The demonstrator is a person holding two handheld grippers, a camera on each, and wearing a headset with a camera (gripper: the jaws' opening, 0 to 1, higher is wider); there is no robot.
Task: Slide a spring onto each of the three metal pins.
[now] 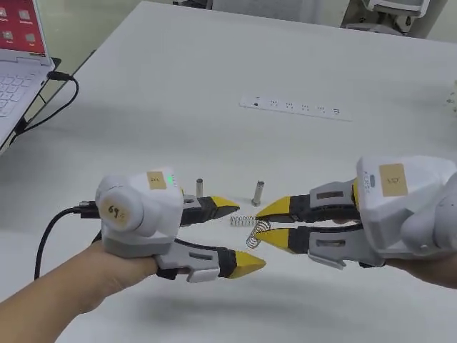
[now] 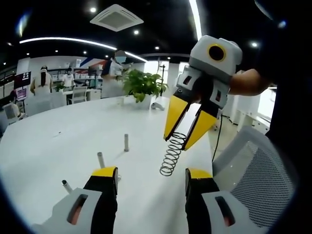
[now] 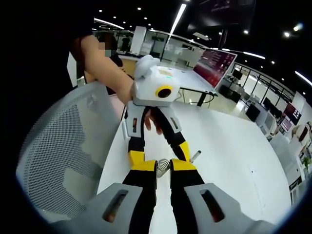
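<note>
My right gripper [image 1: 271,224] is shut on a small steel spring [image 1: 258,233], which hangs from its yellow tips just above the white table [image 1: 214,86]. The left gripper view shows that spring [image 2: 171,155] dangling from the right gripper [image 2: 182,138]. My left gripper [image 1: 241,236] faces it, open, with nothing between its fingers. A second spring [image 1: 241,221] lies on the table between the two grippers. Two short metal pins [image 1: 199,187] [image 1: 257,193] stand upright just behind. Three pins [image 2: 126,142] [image 2: 101,159] [image 2: 66,185] show in the left gripper view.
A white power strip [image 1: 296,107] lies further back on the table. At the far left are an open laptop [image 1: 14,64] and its black cable [image 1: 61,100]. A mesh chair [image 2: 248,165] stands beside the table.
</note>
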